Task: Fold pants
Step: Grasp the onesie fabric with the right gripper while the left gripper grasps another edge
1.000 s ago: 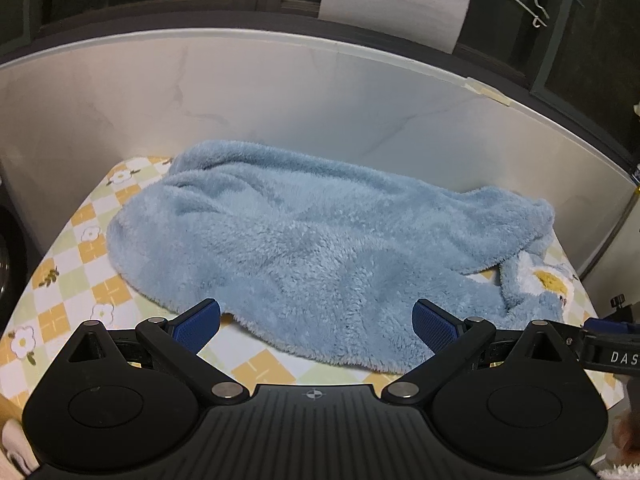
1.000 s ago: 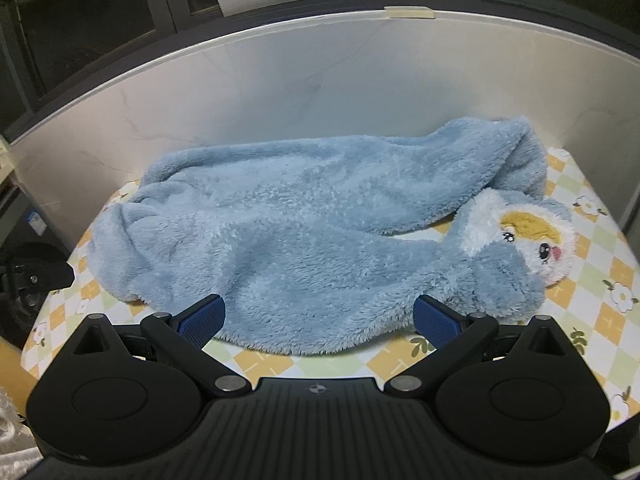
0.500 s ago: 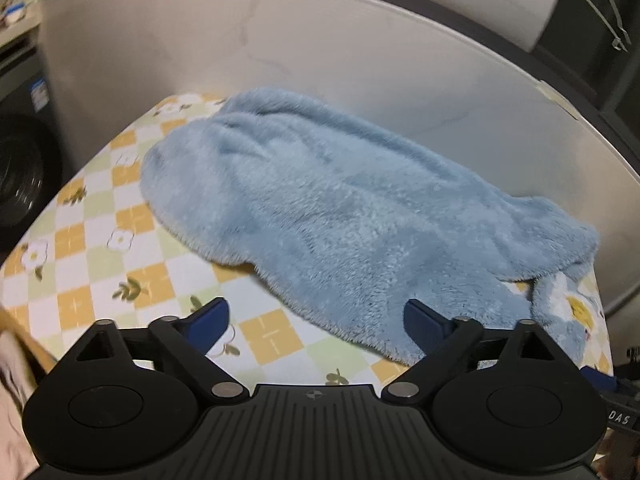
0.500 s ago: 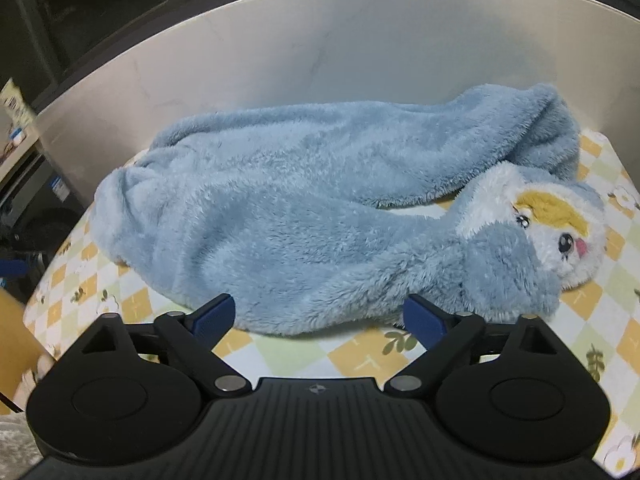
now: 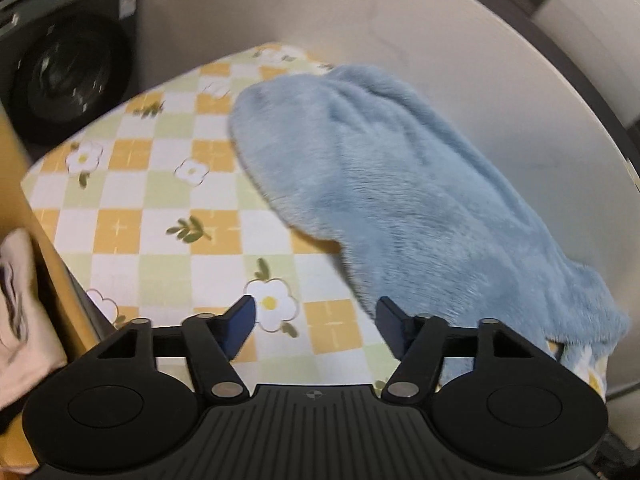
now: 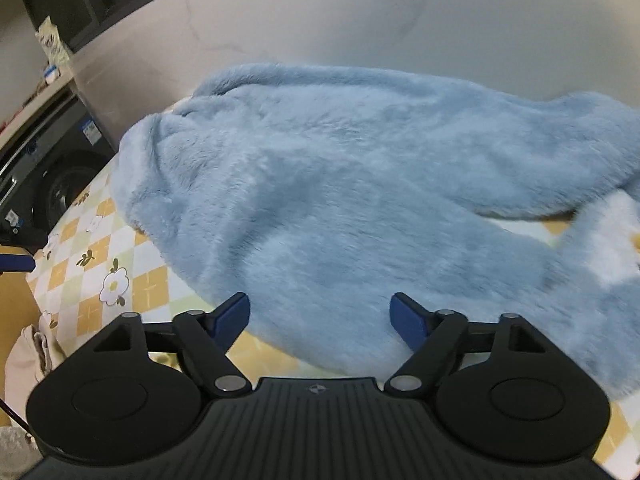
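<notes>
Blue fluffy fleece pants lie ahead on the checked floral table. My left hand-held gripper and right hand-held gripper are closing, ungrasping; each should bite deep into the near hem.

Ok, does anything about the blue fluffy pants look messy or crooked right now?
Yes. The fluffy blue pants lie rumpled across the checked flowered tablecloth, the legs splayed apart rather than stacked. One leg end with a white patch is bunched at the right. Nothing looks damaged or spilled.
</notes>
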`<control>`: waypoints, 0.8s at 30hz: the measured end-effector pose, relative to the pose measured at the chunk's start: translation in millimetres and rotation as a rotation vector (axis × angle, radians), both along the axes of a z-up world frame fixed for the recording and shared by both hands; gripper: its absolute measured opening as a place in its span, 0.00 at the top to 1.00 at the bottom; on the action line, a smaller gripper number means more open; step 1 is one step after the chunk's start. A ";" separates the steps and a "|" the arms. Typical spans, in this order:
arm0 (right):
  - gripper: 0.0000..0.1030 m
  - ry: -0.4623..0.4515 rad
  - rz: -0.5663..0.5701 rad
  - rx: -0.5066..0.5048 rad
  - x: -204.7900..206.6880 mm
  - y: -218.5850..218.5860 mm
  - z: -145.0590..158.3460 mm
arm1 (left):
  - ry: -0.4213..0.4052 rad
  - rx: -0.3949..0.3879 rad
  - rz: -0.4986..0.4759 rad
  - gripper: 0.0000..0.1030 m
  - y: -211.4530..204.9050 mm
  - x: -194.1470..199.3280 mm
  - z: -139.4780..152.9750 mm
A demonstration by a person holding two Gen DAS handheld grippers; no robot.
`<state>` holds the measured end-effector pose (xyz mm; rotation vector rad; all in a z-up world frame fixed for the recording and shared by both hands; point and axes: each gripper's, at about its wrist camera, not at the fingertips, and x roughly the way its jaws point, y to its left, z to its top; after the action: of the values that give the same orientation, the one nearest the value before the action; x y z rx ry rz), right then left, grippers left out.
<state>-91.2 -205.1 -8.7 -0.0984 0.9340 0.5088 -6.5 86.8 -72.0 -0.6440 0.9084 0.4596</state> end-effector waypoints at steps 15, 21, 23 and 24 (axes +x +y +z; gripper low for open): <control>0.55 -0.013 -0.041 -0.071 109.9 111.0 -39.7 | -0.055 -0.111 -0.008 0.51 115.4 46.7 -41.5; 0.80 0.055 0.103 -0.087 60.9 106.3 -39.3 | -0.053 -0.160 -0.002 0.48 149.9 71.5 -59.2; 0.81 0.089 0.099 -0.073 49.7 96.7 -41.1 | -0.052 -0.167 0.001 0.43 158.9 79.3 -66.1; 0.82 0.104 0.088 -0.063 46.7 92.8 -41.9 | -0.050 -0.171 0.002 0.39 162.4 81.9 -69.1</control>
<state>-44.5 -112.4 -50.5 -0.1719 1.0510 0.5700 75.4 249.2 -141.1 -0.8093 0.9059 0.3687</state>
